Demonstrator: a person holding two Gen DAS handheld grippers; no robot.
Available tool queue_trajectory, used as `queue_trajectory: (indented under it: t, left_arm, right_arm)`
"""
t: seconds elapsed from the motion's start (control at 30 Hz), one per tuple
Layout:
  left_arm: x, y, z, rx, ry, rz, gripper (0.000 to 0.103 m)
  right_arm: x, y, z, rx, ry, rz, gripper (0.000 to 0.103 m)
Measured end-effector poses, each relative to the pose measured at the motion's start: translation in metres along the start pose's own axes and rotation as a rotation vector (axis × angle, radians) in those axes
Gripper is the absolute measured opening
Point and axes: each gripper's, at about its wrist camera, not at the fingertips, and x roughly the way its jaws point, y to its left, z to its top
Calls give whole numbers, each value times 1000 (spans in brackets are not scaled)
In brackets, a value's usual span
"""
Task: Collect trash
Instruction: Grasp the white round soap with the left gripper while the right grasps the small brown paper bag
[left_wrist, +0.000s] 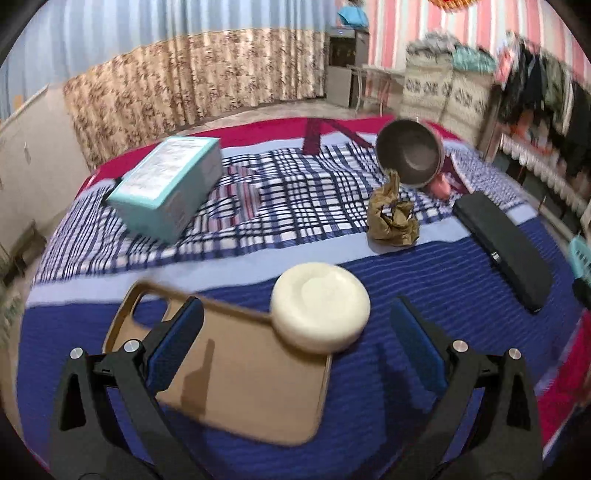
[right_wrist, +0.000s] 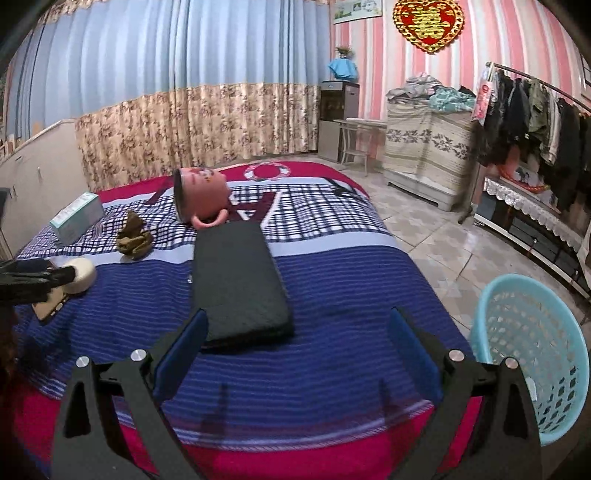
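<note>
A crumpled brown paper bag (left_wrist: 392, 218) lies on the checked part of the bed cover, also small in the right wrist view as the paper bag (right_wrist: 133, 234). A white round tape roll (left_wrist: 320, 312) rests partly on a tan phone case (left_wrist: 236, 373). My left gripper (left_wrist: 295, 354) hangs open just above the case, the roll near its fingertips. My right gripper (right_wrist: 299, 354) is open over the blue striped cover, empty. The light blue basket (right_wrist: 532, 354) stands on the floor to its right.
On the bed are a teal box (left_wrist: 168, 192), a pink pot on its side (left_wrist: 412, 153) and a long black case (right_wrist: 238, 280). A clothes rack (right_wrist: 535, 122) and a covered cabinet (right_wrist: 424, 155) stand on the tiled floor at right.
</note>
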Motion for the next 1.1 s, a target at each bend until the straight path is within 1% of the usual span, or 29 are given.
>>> queue_trajectory:
  t: [0.07,0.13,0.17,0.2,0.3,0.37,0.43,0.47,0.57,0.67,0.8,0.83,0.93,0.97,1.03,1.07,1.1]
  left_arm:
    - [10,-5,2,28,26,0,88]
    - [16,-5,2,28,37,-16,73]
    - [17,-5,2,31,35,-29,69]
    - [17,-4,2,32,40,-70,61]
    - [9,-1,1,33,19,-90,61]
    - [-2,4,0,31,-5,-83,61]
    - [-16,17,-1,11,-37,-72,61]
    - [-22,24,-1,0,-55,-56,61]
    - [-36,50,-13,-27,-121,78,61]
    - [-38,70,-27,-62,-163,154,61]
    - [-39,94,-34,-177,-195,148,61]
    - [-38,97,-35,-191,-196,146,61]
    - [-27,101,-34,-219,-165,113,61]
    - [-25,102,-34,-223,-157,102,61]
    - [-24,105,-35,-235,-151,83,61]
    - [-23,105,-36,-239,-153,77,61]
    - [-22,105,-36,-244,-157,69,61]
  right_arm:
    - [2,6,4,-7,3,7,95]
    - [5,16,7,-20,8,13,95]
    - [7,22,8,-28,10,15,95]
    - [9,27,9,-37,12,18,95]
    - [18,46,11,-54,32,41,95]
    - [24,59,14,-69,43,61,95]
    - [31,76,18,-98,48,74,95]
    - [35,85,20,-111,48,82,95]
    - [47,108,27,-140,52,112,95]
    - [65,129,38,-135,69,153,95]
    - [86,152,48,-139,107,188,95]
    - [91,159,50,-149,118,192,95]
    - [109,174,56,-178,154,180,94]
    - [115,177,57,-173,163,186,93]
    - [128,180,59,-169,184,197,75]
    - [133,182,58,-176,212,218,52]
    - [135,184,56,-181,223,249,49]
